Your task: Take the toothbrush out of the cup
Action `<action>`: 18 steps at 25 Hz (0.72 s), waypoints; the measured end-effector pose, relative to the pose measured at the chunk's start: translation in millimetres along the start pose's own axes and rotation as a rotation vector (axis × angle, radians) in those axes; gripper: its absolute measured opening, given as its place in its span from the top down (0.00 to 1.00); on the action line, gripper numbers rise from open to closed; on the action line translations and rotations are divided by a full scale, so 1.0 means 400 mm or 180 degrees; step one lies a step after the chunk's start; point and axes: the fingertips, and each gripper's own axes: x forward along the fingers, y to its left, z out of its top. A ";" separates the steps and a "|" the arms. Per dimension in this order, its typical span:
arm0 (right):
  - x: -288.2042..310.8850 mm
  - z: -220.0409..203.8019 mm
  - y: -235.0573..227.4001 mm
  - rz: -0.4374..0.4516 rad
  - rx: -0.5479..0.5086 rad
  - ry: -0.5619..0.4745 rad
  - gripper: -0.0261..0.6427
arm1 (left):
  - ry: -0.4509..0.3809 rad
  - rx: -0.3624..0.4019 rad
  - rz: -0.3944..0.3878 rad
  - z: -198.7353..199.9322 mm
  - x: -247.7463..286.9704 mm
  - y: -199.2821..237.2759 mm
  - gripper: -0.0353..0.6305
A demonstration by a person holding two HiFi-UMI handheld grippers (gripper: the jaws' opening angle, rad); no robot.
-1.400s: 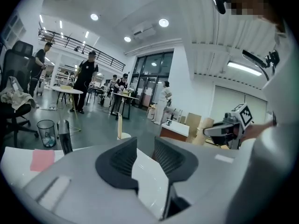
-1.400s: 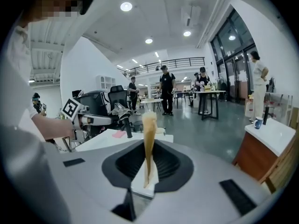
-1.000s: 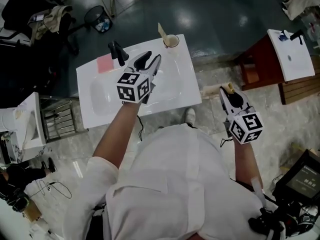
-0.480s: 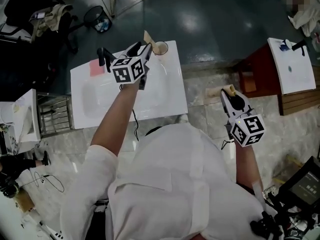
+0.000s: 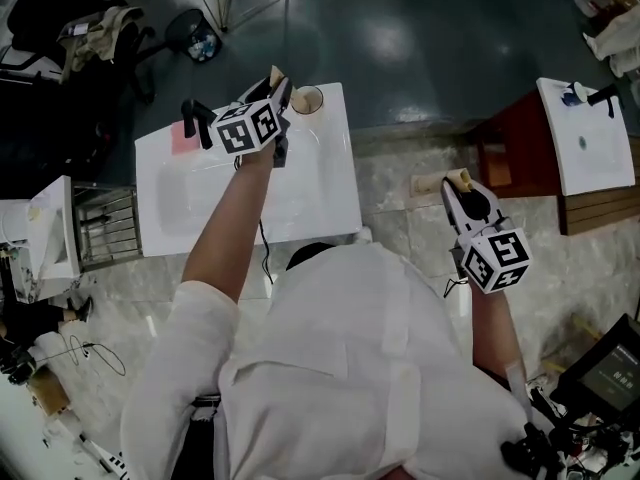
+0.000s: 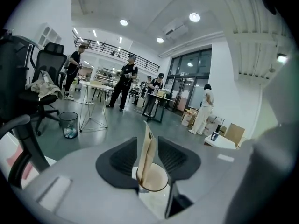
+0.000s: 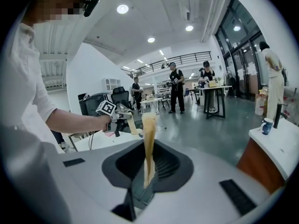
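Note:
A clear cup stands at the far corner of a white washbasin top. A tan paper-wrapped toothbrush leans upright in the cup. My left gripper reaches over the basin to the cup. In the left gripper view its jaws stand wide on either side of the wrapper, closing, with the pads clear of it. My right gripper hangs off to the right over the floor, shut on a second tan toothbrush that sticks out past its tips.
A black tap and a pink pad sit at the basin's far left. Another white basin on a wooden stand is at the right. A bin, an office chair and a wire rack stand left; people stand far off.
My left gripper has gone from above the basin's middle to the cup at its far corner and has opened wider. The right gripper keeps its hold and its place in the picture.

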 end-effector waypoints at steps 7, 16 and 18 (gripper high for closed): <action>0.009 0.002 -0.030 0.0027 0.0055 -0.0007 0.89 | 0.0067 0.0094 0.0087 -0.002 0.014 -0.007 0.86; 0.044 0.004 -0.041 0.0105 0.0049 -0.0011 0.89 | -0.0058 0.0202 0.0135 0.037 -0.001 -0.021 0.87; 0.049 0.003 -0.040 0.0123 0.0047 -0.0012 0.89 | -0.0104 0.0201 0.0136 0.048 -0.013 -0.024 0.87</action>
